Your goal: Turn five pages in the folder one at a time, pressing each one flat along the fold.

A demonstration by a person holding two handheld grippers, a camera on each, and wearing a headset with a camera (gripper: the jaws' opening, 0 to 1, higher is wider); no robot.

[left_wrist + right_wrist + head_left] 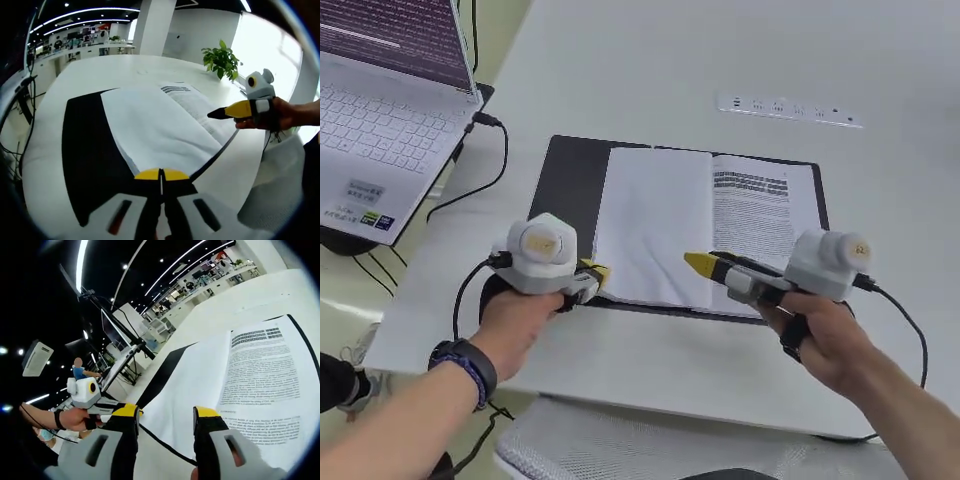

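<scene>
The folder (565, 180) lies open on the white table, its black cover bare at the left. A blank white page (650, 220) lies flat on the left, and a printed page (760, 215) lies on the right. My left gripper (597, 273) is shut at the blank page's near left corner; in its own view the yellow tips (161, 175) meet at the page's edge, and whether they pinch paper is unclear. My right gripper (705, 264) hovers over the printed page's near edge. In its own view the jaws (166, 415) stand open above the fold.
An open laptop (380, 110) sits at the far left with cables (480, 190) trailing beside the folder. A power strip (790, 108) lies behind the folder. A potted plant (221, 60) stands far off. The table's near edge runs just below both hands.
</scene>
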